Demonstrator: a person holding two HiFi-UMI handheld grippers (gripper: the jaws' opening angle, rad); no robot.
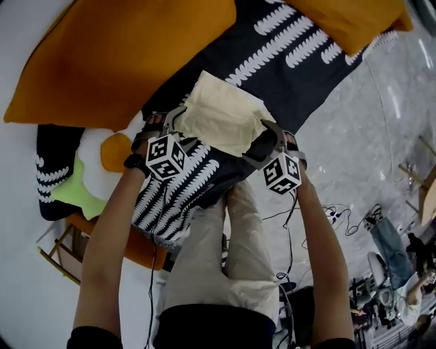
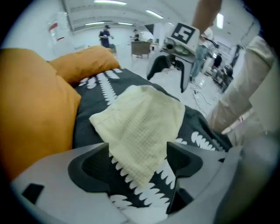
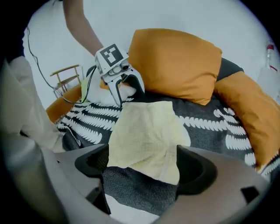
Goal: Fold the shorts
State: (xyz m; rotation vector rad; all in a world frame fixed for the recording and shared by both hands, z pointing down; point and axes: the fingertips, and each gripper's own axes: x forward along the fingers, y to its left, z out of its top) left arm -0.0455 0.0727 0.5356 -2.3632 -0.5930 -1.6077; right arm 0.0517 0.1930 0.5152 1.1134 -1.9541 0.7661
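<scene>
The pale yellow shorts (image 1: 221,119) lie folded into a small packet on a black blanket with white leaf print (image 1: 293,51). My left gripper (image 1: 172,124) stands open at the packet's left edge. In the left gripper view a corner of the shorts (image 2: 140,127) lies between the left gripper's (image 2: 138,164) jaws, and the pads do not press on it. My right gripper (image 1: 270,140) is open at the packet's right edge. In the right gripper view the near edge of the shorts (image 3: 146,135) sits between the spread jaws of that gripper (image 3: 142,168), untouched.
A big orange pillow (image 1: 122,61) lies behind left and another (image 1: 354,20) behind right. An egg-shaped cushion (image 1: 95,170) and a wooden stool (image 1: 61,255) are at the left. Cables (image 1: 334,215) trail over the grey floor at the right.
</scene>
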